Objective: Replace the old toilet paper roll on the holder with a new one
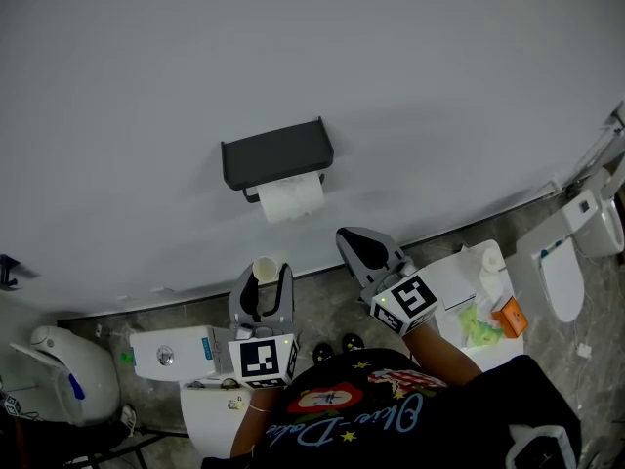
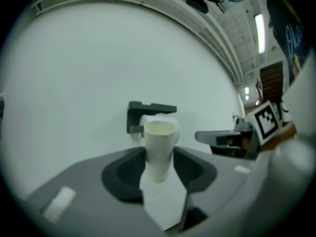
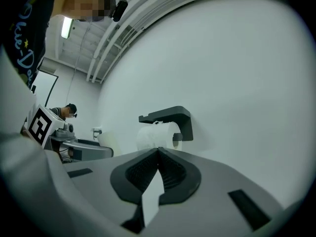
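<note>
- Left gripper (image 1: 264, 299): jaws clamped on a bare cardboard tube (image 2: 159, 149), which stands upright, well apart from the wall.
- Right gripper (image 3: 158, 154): jaws pressed together, gripping nothing.
- Holder (image 1: 276, 152): black, wall-mounted, with a white paper roll (image 1: 291, 198) seated under its cover.
- Step, as judged: carry the spent tube off for disposal. Grip lightly, since thin card crushes, and hold it upright.

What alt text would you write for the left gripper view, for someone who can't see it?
A hand-held gripper grips an upright cream cardboard tube between its grey jaws. Behind it, a dark grey wall-mounted holder carrying a white toilet paper roll hangs on a plain white wall.
</note>
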{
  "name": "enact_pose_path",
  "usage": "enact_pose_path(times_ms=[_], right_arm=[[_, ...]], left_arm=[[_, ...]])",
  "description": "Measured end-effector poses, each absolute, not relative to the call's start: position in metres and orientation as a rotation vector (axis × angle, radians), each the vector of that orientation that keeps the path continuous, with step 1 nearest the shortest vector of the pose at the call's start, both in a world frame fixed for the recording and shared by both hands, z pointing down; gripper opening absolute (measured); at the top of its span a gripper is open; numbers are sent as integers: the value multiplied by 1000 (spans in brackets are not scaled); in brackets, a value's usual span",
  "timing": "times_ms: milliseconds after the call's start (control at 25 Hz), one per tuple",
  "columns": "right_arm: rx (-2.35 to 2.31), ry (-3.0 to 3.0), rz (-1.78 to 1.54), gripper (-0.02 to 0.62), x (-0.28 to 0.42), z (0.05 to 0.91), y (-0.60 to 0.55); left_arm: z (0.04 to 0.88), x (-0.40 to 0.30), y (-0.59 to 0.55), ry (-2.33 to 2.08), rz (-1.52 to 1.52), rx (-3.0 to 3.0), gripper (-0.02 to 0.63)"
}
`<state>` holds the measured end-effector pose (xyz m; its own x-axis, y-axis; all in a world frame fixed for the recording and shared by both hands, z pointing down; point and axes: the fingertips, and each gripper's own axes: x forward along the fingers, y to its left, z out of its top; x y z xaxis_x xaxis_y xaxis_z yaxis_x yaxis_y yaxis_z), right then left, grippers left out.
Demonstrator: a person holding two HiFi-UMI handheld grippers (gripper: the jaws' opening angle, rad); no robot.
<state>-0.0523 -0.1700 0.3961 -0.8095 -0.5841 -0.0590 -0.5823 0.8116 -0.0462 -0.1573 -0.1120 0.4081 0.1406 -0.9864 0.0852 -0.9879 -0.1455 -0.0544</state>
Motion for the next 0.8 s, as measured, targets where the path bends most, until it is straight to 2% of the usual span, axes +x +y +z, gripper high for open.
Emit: enact_pose_path(times_ms=[800], right_arm=[[-931, 2936, -42, 14, -50, 396, -174]], left_arm=[[413, -153, -117, -2032, 170, 2361, 173]])
